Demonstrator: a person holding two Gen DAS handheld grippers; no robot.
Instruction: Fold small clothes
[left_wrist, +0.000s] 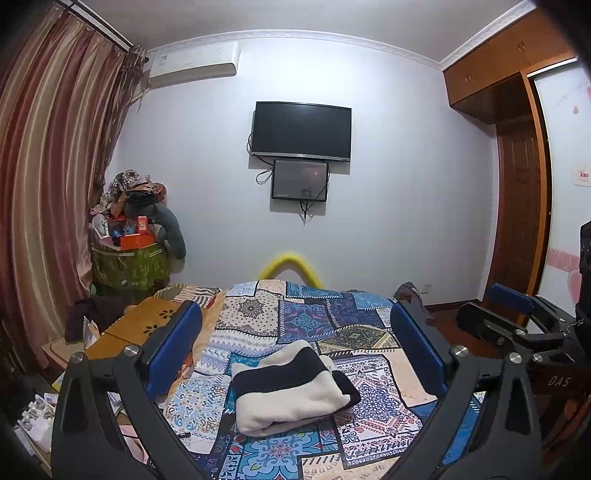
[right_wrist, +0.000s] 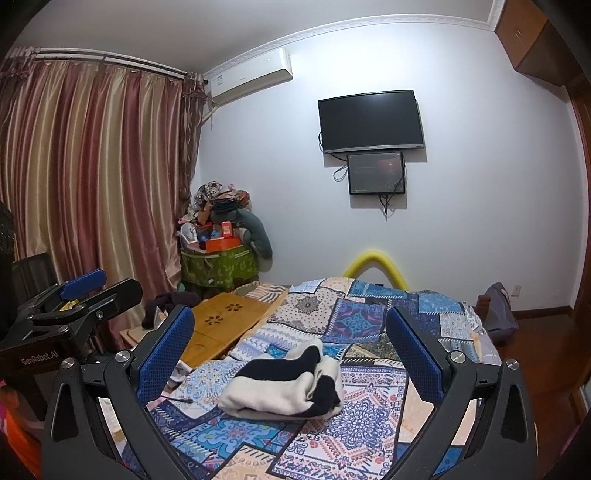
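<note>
Folded cream-and-black striped knit garment (left_wrist: 291, 387) lay on the patchwork-patterned blue bedspread (left_wrist: 306, 317), its long axis running across the bed, stripes lengthwise. Left gripper (left_wrist: 295, 350) and right gripper (right_wrist: 291, 354) hung above it, both spread wide, holding nothing.

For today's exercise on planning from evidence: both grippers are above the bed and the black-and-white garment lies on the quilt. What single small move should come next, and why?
Probably lower the left gripper toward the black-and-white garment and grip its near edge. Both it and the right gripper are open and empty, above the patchwork quilt; the garment looks bundled, only loosely folded, with nothing touching it.
</note>
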